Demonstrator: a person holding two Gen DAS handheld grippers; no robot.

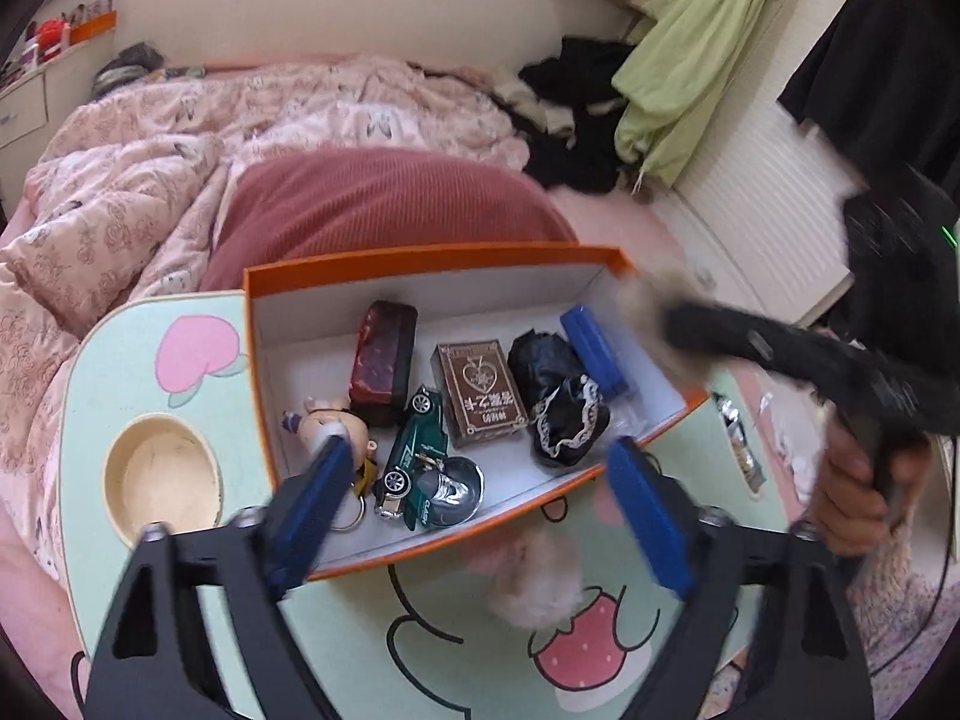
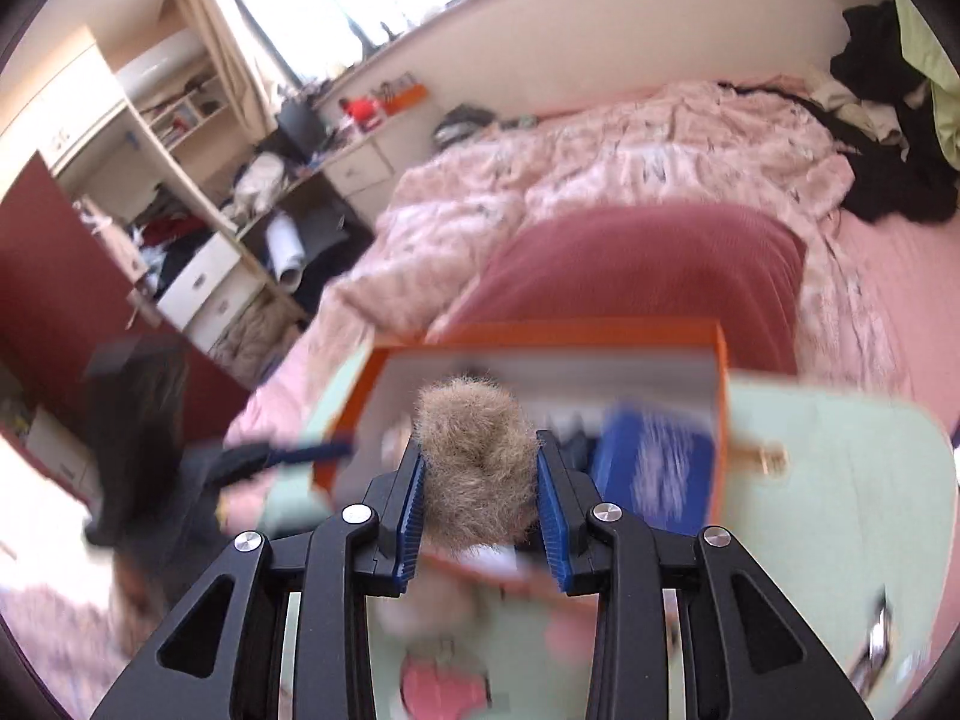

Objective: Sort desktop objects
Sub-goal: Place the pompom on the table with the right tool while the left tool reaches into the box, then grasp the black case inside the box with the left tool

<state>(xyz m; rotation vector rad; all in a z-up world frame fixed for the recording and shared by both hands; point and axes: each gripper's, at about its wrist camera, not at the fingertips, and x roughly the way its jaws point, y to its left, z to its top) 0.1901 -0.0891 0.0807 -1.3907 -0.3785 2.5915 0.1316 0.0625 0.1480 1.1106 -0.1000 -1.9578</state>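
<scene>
An orange box with a white inside sits on the pale green table. It holds a dark red case, a brown card deck, a green toy car, a pig figure, a black lace pouch and a blue block. My left gripper is open and empty over the box's near wall. My right gripper is shut on a brown fur ball, held blurred over the box; it also shows in the left wrist view.
A white fluffy ball lies on the table in front of the box. A round cup recess is at the table's left. A silver tube lies at the right. A red cushion and pink bedding lie behind.
</scene>
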